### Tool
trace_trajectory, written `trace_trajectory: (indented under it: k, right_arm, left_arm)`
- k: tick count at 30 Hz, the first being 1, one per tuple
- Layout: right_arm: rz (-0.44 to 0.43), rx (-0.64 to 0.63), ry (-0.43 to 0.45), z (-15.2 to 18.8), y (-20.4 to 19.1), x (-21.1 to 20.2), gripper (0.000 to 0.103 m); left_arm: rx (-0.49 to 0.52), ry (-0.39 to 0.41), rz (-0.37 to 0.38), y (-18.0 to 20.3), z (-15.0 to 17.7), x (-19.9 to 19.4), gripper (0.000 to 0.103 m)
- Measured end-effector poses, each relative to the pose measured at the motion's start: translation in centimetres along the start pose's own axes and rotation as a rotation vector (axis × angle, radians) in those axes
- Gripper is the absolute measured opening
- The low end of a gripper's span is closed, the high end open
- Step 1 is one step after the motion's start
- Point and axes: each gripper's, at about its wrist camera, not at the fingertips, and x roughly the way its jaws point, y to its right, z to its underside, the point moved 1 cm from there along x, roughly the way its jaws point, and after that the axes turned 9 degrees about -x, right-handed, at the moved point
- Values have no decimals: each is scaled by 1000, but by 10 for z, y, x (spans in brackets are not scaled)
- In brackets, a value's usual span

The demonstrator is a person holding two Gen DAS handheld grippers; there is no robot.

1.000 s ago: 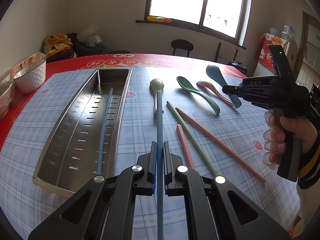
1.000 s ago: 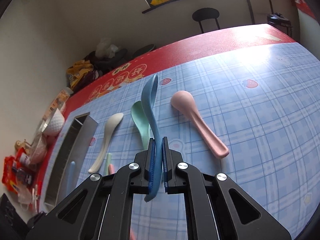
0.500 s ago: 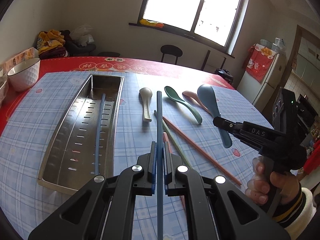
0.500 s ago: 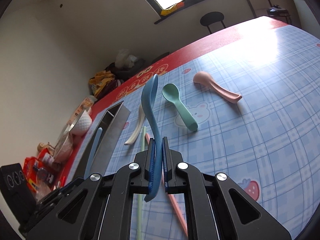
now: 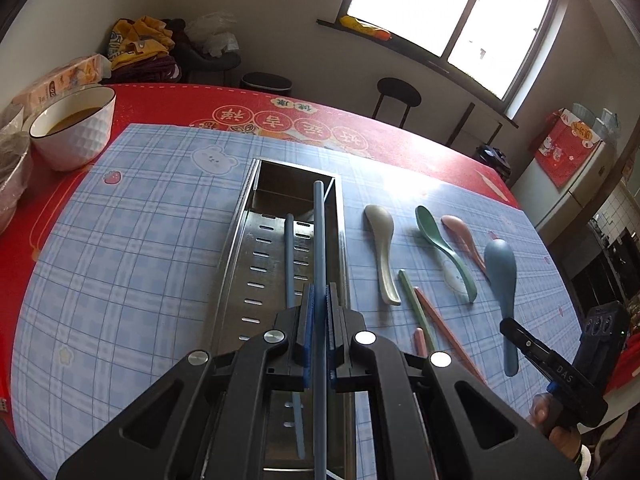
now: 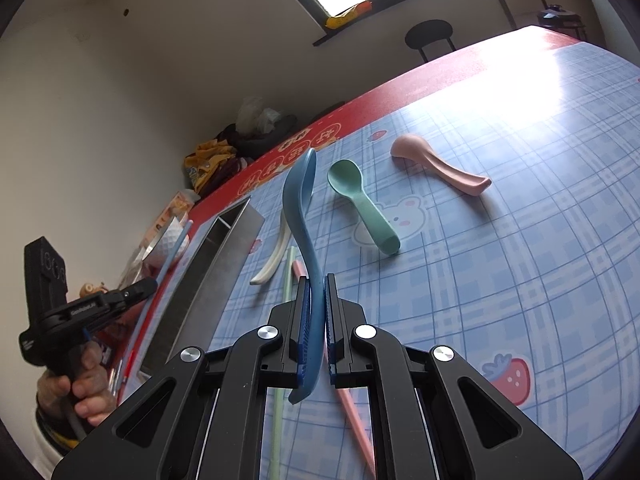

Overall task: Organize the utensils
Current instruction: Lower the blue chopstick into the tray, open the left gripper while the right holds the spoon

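Note:
My left gripper (image 5: 319, 308) is shut on a blue chopstick (image 5: 319, 240), held lengthwise above the steel perforated tray (image 5: 240, 248). A second blue chopstick (image 5: 289, 260) lies inside the tray. My right gripper (image 6: 316, 292) is shut on the handle of a blue spoon (image 6: 298, 200), which is lifted off the blue checked mat with its bowl pointing away. On the mat to the right of the tray lie a cream spoon (image 5: 382, 248), a green spoon (image 5: 444, 252), a pink spoon (image 5: 464, 240), a green chopstick (image 5: 414, 304) and pink chopsticks (image 5: 440, 328).
A white bowl (image 5: 74, 128) with brown liquid stands on the red cloth at the far left, beside a carton and another bowl. Black stools (image 5: 398, 94) stand beyond the table under the window. The right-hand gripper (image 5: 508, 326) and its hand show at the lower right.
My left gripper has carried the blue chopstick leftward from over the mat to above the tray. The right gripper with the blue spoon swung left early on, then held still.

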Motion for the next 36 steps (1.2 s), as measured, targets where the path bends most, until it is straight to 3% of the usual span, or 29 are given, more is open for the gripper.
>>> trace_trajectory:
  k: [14,21,27,33,36]
  right_arm:
    - [-18,-1,-3,1,0,1,7]
    - [-20,-7,-6,1,0,3,7]
    - [-20,-7,-7,1,0,3,7]
    - [-22,-4,-5,2,0,2,7]
    - [-22,2,-6,3,2,3,7]
  left_arm:
    - [26,-94,-167,-7,-4,47,6]
    - [48,-115,-205,-4,-2,55,6]
    - [55,-137,-188,-4,-1,57,8]
    - [104,-82,-159,2,1,39,27]
    - [156,3,-139,5,10,16,48]
